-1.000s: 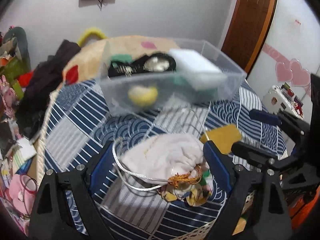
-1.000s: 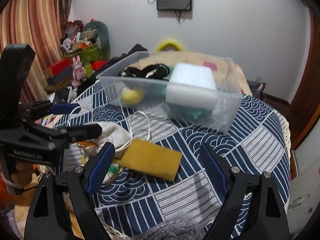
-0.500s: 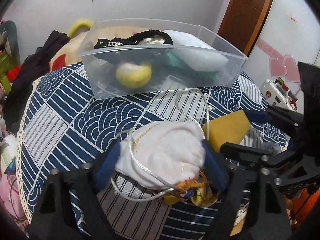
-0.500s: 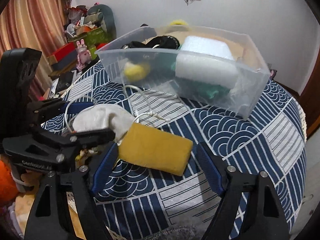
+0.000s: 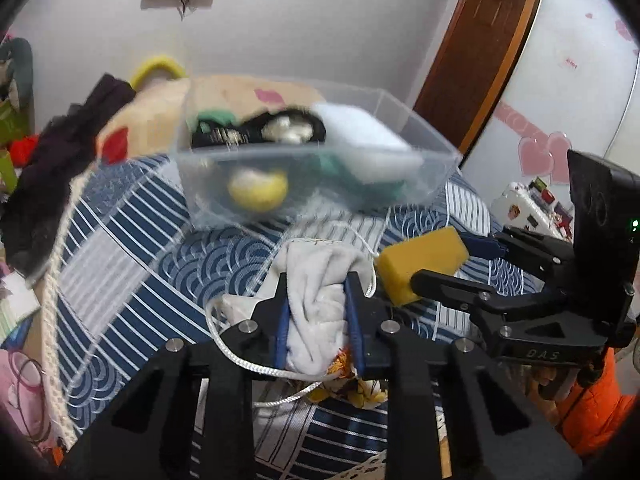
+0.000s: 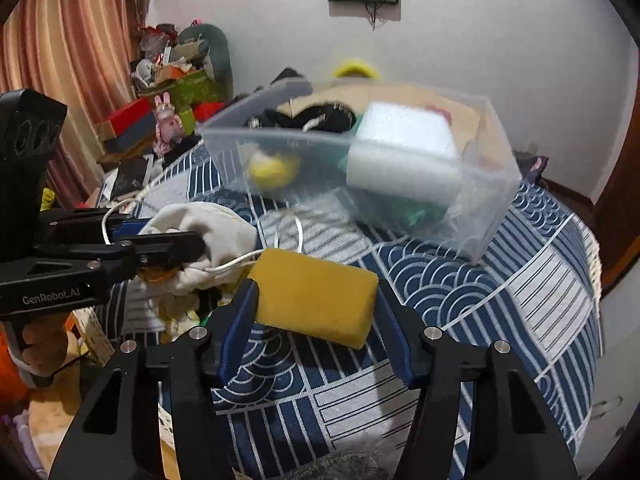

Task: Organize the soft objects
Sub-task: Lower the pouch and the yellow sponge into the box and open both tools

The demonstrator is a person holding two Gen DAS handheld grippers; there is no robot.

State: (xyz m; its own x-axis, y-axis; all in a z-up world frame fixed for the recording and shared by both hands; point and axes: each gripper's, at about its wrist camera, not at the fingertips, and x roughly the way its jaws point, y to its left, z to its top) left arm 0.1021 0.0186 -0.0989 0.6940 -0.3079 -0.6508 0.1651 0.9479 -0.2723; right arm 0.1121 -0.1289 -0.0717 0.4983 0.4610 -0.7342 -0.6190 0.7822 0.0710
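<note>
My left gripper [image 5: 316, 300] is shut on a white drawstring cloth bag [image 5: 320, 280], which bunches between the blue pads; it also shows in the right wrist view [image 6: 208, 224]. My right gripper [image 6: 316, 300] is shut on a yellow sponge block [image 6: 316, 292], held just above the blue patterned tablecloth [image 6: 500, 300]. The sponge [image 5: 420, 260] sits right of the bag in the left wrist view. A clear plastic bin [image 6: 472, 208] stands behind, holding a white foam block [image 6: 404, 152], a yellow ball [image 6: 272, 168], green and black items.
The bag's white cord [image 5: 240, 356] trails loose over the cloth. A colourful fabric piece [image 5: 360, 388] lies under the bag. Clutter and boxes [image 6: 168, 92] stand at the left by the curtain. A wooden door [image 5: 480, 60] is at the right.
Both grippers closed: the left on the white bag, the right on the yellow sponge. Both have lifted slightly and the views are blurred from motion.
</note>
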